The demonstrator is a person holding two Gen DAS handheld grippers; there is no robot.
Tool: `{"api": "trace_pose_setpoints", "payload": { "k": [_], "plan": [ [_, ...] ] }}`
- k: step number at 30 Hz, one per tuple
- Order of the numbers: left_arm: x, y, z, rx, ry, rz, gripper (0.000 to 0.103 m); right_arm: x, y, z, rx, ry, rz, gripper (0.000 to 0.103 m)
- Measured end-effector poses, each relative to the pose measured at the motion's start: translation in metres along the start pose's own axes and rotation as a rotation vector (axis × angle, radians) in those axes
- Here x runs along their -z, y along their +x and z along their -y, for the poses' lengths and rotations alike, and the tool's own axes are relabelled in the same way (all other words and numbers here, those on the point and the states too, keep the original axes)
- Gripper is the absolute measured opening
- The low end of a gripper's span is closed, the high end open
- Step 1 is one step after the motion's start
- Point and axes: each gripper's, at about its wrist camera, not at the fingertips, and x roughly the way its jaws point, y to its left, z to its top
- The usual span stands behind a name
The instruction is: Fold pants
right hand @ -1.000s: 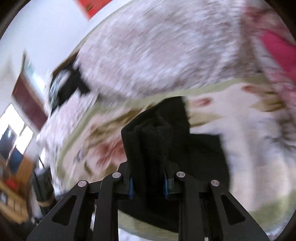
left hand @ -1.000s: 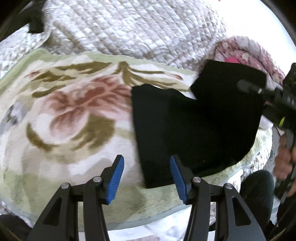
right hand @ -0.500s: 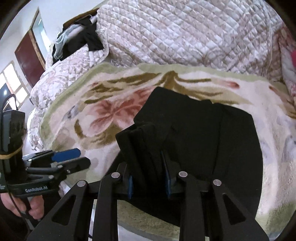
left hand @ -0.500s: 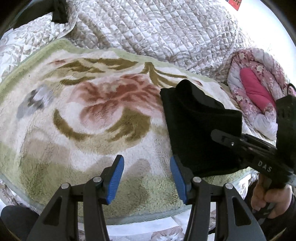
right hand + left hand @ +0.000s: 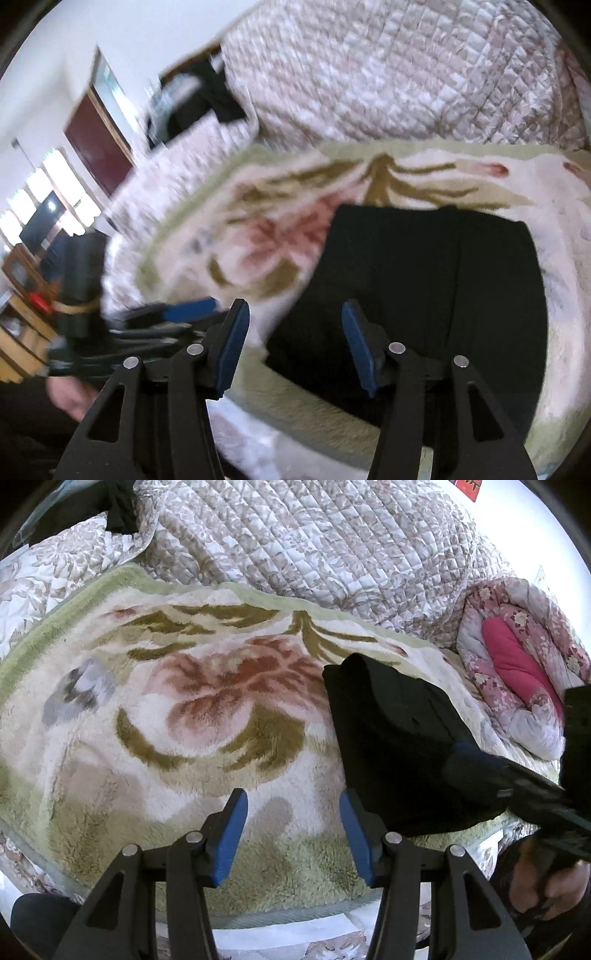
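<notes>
Black pants (image 5: 391, 738) lie folded into a compact block on a fluffy flowered blanket (image 5: 177, 716), right of centre in the left wrist view. My left gripper (image 5: 291, 834) hangs open over bare blanket just left of the block's near corner, nothing between its blue pads. In the right wrist view the pants (image 5: 436, 288) spread flat ahead. My right gripper (image 5: 293, 347) is opening, its pads apart and off the cloth, above the block's near left corner. The left gripper (image 5: 184, 314) shows blurred at the left there; the right gripper's finger (image 5: 491, 771) reaches over the pants' right side.
A quilted cover (image 5: 314, 542) rises behind the blanket. A pink flowered bundle (image 5: 517, 679) lies at the far right. Dark clothes (image 5: 207, 99) sit at the back left, near a dark red door (image 5: 96, 144). A hand (image 5: 546, 882) grips the right tool's handle.
My right gripper let go of the bunched black cloth and its jaws spread; the pants now lie flat. The left gripper stayed open, and its view shifted slightly left off the pants.
</notes>
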Motion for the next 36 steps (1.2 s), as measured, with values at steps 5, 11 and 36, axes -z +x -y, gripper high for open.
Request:
{"api": "trace_pose_setpoints", "payload": {
  "k": [5,11,36],
  "plan": [
    [-0.005,0.000,0.009,0.010,0.017,0.006,0.055,0.011,-0.029,0.024,0.071,0.075,0.086,0.057],
    [-0.016,-0.003,0.037,0.079,0.058,0.027,0.055,0.049,-0.016,0.072,0.236,0.206,-0.035,0.028],
    [-0.078,0.106,0.085,0.118,0.141,-0.041,0.055,-0.005,0.006,0.147,0.363,0.228,-0.046,0.029]
  ]
}}
